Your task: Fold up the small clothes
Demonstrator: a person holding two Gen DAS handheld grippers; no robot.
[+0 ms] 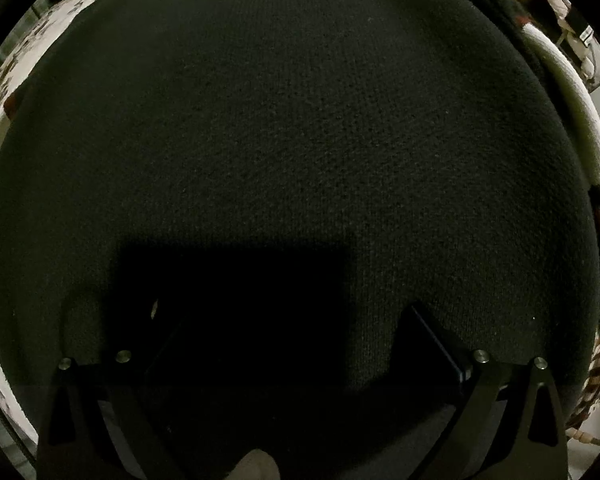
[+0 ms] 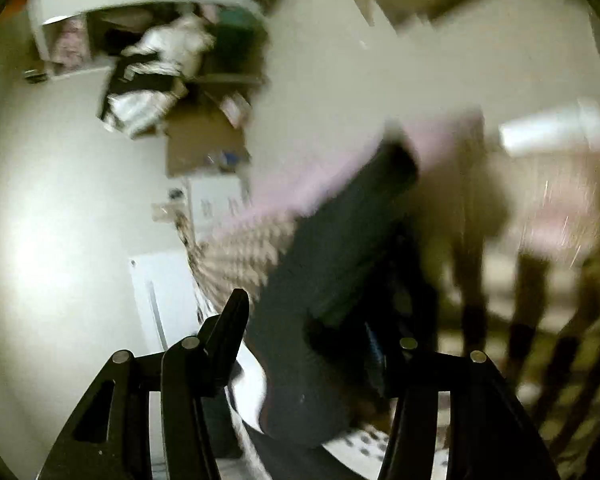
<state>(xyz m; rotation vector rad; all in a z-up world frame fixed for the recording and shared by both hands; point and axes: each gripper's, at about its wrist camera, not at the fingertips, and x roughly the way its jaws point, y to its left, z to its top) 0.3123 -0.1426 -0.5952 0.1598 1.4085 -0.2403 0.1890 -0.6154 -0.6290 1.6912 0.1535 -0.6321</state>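
Left gripper point(image 1: 284, 320), pointing straight down, jaws spread wide with nothing between them, just above a dark knit garment point(image 1: 284, 128) lying flat on a patterned cloth point(image 1: 28, 44). At the garment's right edge, a white band point(image 1: 568, 96). Right gripper point(image 2: 312, 320), jaws half apart; a dark fold of the garment point(image 2: 312, 280) hangs between them, though blur hides whether the pads press it.
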